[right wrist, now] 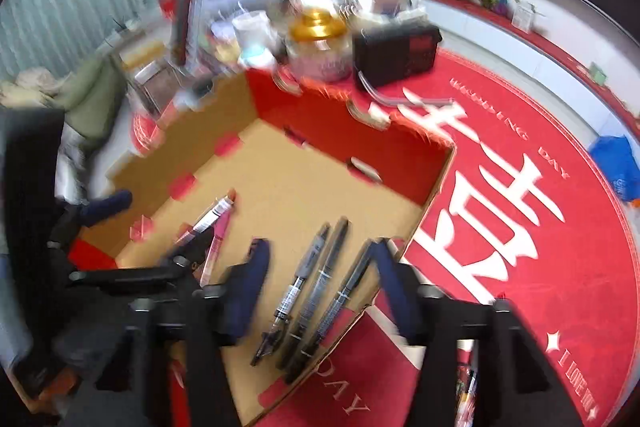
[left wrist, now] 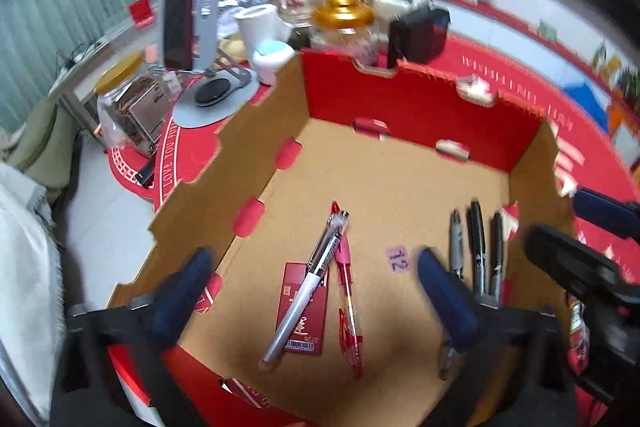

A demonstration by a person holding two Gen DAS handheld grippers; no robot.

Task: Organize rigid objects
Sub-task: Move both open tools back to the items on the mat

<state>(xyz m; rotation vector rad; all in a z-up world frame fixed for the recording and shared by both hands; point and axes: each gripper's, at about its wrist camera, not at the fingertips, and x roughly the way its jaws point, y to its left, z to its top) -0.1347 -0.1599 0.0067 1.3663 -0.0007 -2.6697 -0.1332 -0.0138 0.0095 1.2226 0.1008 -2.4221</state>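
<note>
Below left gripper (left wrist: 312,279), silver pen (left wrist: 298,291) (loose)

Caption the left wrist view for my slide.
Open left gripper above a cardboard box holding pens.

3 black pens (right wrist: 320,287), 1 silver pen (left wrist: 304,287), 1 pink pen (left wrist: 348,303) (all in 1 box (left wrist: 400,179)).

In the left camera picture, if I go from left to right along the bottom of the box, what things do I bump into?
Silver pen lying across the red card → pink pen → little pink tag marked 12 → grey marker → two black markers by the right wall of the cardboard box.
</note>
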